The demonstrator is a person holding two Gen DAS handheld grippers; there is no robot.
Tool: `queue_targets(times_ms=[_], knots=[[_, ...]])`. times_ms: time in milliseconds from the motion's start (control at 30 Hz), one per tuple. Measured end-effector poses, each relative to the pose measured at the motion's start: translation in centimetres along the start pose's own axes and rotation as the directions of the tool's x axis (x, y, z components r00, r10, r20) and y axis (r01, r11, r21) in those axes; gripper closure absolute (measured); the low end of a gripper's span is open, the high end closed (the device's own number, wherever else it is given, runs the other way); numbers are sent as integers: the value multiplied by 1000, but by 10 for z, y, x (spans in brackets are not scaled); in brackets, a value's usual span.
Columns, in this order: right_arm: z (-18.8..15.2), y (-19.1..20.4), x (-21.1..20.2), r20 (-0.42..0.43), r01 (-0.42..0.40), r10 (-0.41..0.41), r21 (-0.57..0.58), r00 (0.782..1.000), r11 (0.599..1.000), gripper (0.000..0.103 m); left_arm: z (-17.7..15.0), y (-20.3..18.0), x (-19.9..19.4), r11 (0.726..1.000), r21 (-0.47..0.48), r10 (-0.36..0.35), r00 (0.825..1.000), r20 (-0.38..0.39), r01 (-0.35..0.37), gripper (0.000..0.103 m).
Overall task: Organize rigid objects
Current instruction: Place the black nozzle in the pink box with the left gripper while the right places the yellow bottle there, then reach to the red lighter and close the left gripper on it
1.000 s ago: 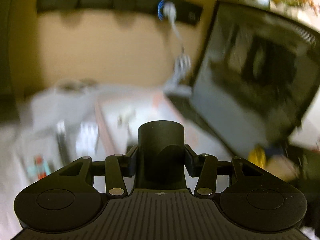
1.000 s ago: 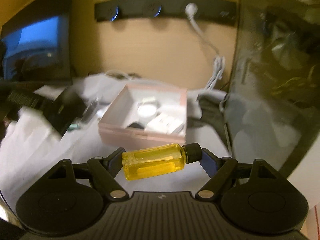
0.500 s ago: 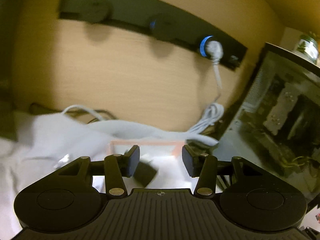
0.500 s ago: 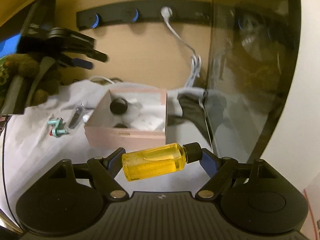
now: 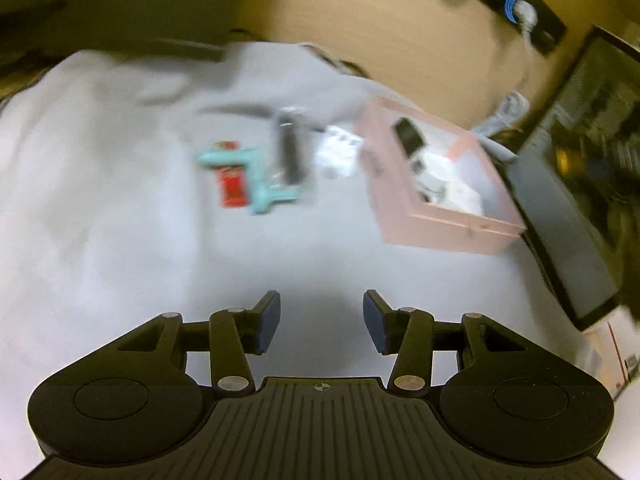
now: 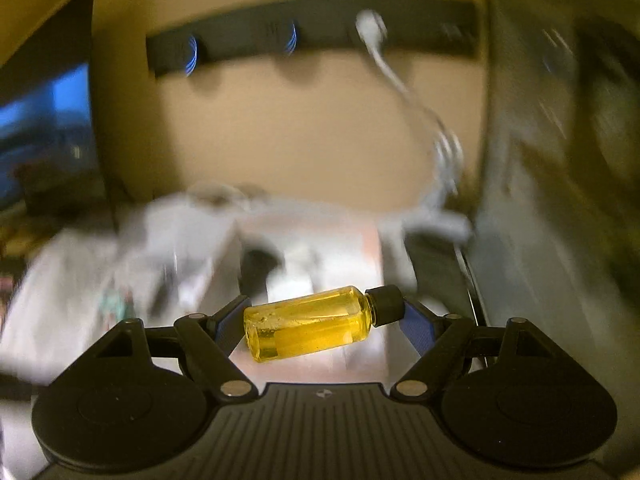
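My right gripper (image 6: 324, 320) is shut on a small yellow bottle (image 6: 308, 328) with a black cap, held sideways just in front of the pink box (image 6: 372, 248), which looks blurred. My left gripper (image 5: 321, 322) is open and empty above the white cloth (image 5: 120, 220). In the left wrist view the pink box (image 5: 448, 228) sits to the right and holds a black cylinder (image 5: 408, 136) and white items. A teal tool (image 5: 260, 176), a red piece (image 5: 232, 184) and a dark slim object (image 5: 290, 152) lie on the cloth to the box's left.
A dark glass-sided computer case (image 5: 576, 184) stands right of the box. A black socket strip (image 6: 312, 40) with a white plug and cable is on the wooden wall behind. A monitor (image 6: 44, 120) with a blue screen stands at the left.
My left gripper let go of the black cylinder, which now lies in the box, and pulled back left and low over the cloth. My right gripper moved closer to the box with the bottle.
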State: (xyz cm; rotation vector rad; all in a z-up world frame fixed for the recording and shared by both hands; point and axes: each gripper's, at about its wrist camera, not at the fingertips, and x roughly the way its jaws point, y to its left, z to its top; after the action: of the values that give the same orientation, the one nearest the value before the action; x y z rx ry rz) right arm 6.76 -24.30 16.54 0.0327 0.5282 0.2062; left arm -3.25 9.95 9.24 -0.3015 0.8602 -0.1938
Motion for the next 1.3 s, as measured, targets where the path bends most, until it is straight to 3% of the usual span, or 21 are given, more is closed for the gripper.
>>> queue_targets(times_ms=[100, 233, 433, 733, 833, 933, 1100, 1200, 1300], knots=[[41, 3, 39, 24, 51, -51, 8, 998, 999, 17, 0, 14, -6, 998, -32, 48, 999, 18, -47, 53], [52, 5, 52, 31, 95, -96, 16, 995, 995, 17, 2, 32, -9, 995, -58, 77, 997, 27, -75, 53], [2, 11, 41, -55, 112, -113, -22, 992, 994, 17, 12, 40, 7, 995, -62, 75, 997, 10, -75, 53], [-83, 40, 1, -174, 138, -160, -132, 972, 982, 17, 65, -1, 49, 1000, 16, -5, 995, 95, 3, 53], [-98, 42, -8, -224, 135, -153, -93, 963, 986, 17, 81, -8, 65, 999, 6, 44, 992, 118, -45, 53], [-109, 45, -16, -236, 166, -186, -102, 954, 981, 17, 87, -12, 73, 990, 22, 137, 979, 151, -142, 53], [-120, 41, -22, -254, 200, -222, -111, 941, 974, 17, 91, 7, 73, 976, -8, 217, 963, 161, -219, 53], [-121, 37, -19, -272, 205, -219, -80, 937, 976, 17, 95, 23, 74, 970, -52, 244, 959, 146, -239, 53], [-123, 40, -14, -291, 197, -209, -71, 934, 978, 17, 97, 32, 81, 978, -70, 205, 972, 117, -198, 53]])
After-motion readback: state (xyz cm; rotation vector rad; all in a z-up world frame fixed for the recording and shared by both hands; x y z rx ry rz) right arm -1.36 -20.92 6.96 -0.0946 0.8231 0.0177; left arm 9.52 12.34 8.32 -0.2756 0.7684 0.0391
